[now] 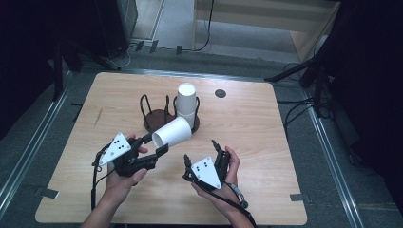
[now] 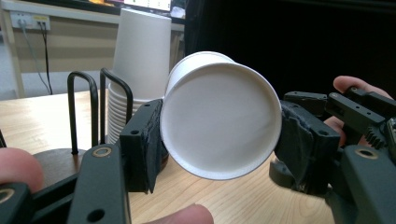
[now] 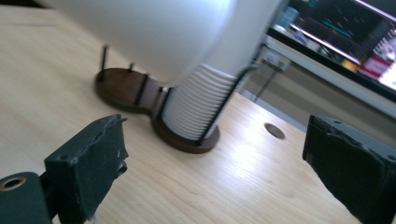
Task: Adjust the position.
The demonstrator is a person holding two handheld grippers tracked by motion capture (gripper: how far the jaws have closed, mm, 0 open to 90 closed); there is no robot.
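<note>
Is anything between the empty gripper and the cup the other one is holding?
Nothing visible. The right gripper is open, and bare table lies between it and the paper cup held by the left gripper.

The table (image 1: pixel 247 137) is lit evenly from above, while the room around it stays almost black. In the right gripper view the white cup (image 3: pixel 154 32) is overexposed and blurred, and the background is out of focus. The left gripper view is sharper, with soft shadows
</note>
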